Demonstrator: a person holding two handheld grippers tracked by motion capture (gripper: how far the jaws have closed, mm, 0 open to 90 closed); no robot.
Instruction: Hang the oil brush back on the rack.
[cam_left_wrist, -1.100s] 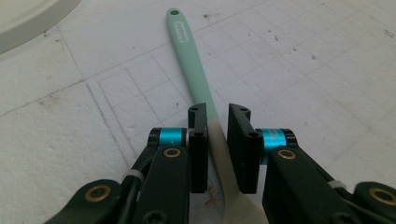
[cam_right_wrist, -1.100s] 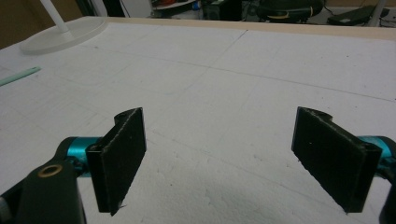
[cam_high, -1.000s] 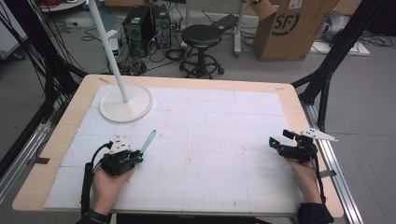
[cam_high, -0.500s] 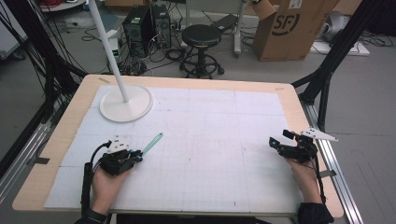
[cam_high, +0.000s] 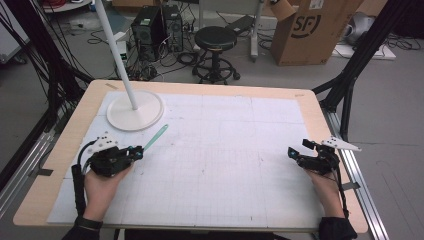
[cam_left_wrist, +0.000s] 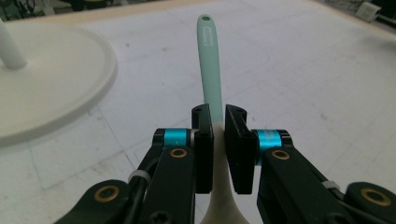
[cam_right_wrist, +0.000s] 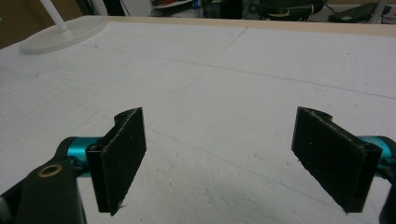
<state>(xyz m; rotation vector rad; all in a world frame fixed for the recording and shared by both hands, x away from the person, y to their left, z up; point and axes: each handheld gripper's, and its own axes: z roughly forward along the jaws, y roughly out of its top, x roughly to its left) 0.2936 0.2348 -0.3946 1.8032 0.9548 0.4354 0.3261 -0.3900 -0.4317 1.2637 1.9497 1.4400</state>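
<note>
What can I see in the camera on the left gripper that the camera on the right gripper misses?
The left gripper view alone shows the left gripper shut on a mint-green spoon handle, its tip pointing away over the mat. The right gripper view alone shows the right gripper, jaws wide apart with nothing between them. Both show the white gridded mat and the white round lamp base.
</note>
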